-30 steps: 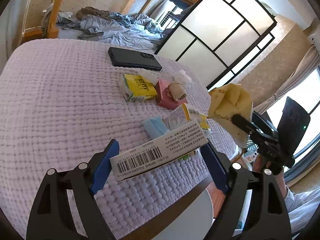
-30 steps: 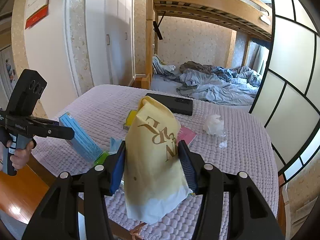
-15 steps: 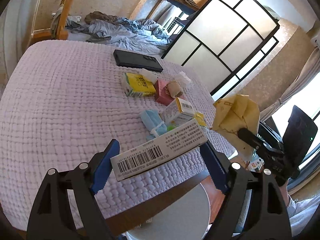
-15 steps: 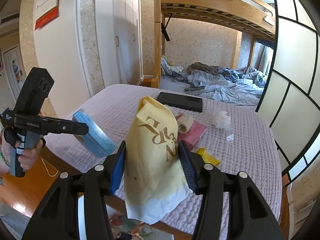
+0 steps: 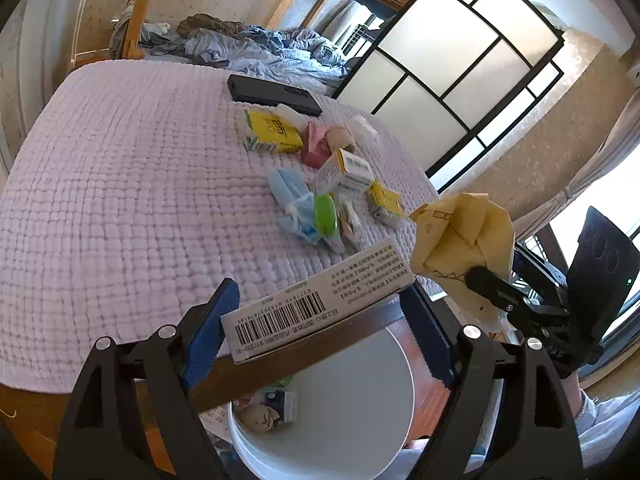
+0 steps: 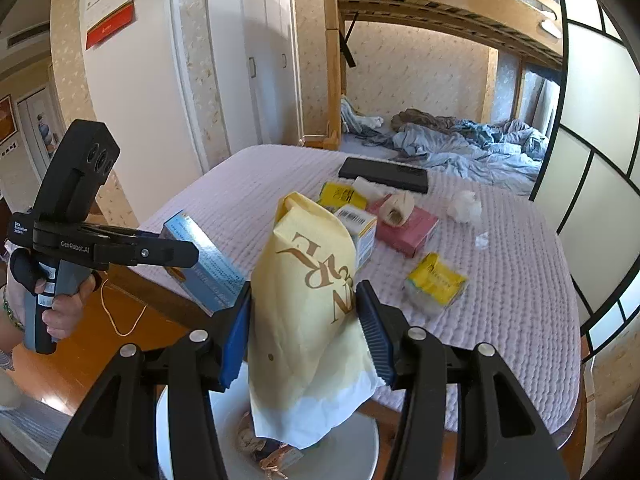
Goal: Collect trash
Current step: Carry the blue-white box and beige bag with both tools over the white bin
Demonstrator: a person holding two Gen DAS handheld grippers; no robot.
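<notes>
From the left wrist camera, a quilted lavender cover (image 5: 120, 184) spreads over the round surface, its wooden rim (image 5: 280, 354) showing just in front of the white bin (image 5: 360, 420). Scattered across the quilt lie a flat black phone (image 5: 272, 90), a yellow carton (image 5: 274, 132), a pink box (image 5: 314, 146) with a cardboard tube (image 5: 342, 138) resting on it, a crumpled blue face mask (image 5: 292, 200), a green lid (image 5: 325, 214) and several small packets. The left gripper (image 5: 320, 312) has its blue-padded jaws clamped end to end on a long white medicine box (image 5: 316, 306) with a printed barcode, held above the rim and the open bin; wadded paper and a small carton lie in the bin's bottom. To the right, the right gripper (image 5: 480, 280) carries a crumpled yellow paper bag (image 5: 464, 236).

From the right wrist camera, the yellow paper bag (image 6: 308, 312), smooth with brown lettering and a white lower end, is pinched between the right gripper's (image 6: 304, 320) jaws and hangs over the white bin (image 6: 352, 444). It blocks part of the litter behind. At left, a hand (image 6: 60, 308) grips the left gripper's handle; the left gripper (image 6: 188, 254) holds the medicine box (image 6: 208, 260), its blue face showing. Rumpled blue bedding (image 6: 460, 144) fills the lower bunk beyond.
</notes>
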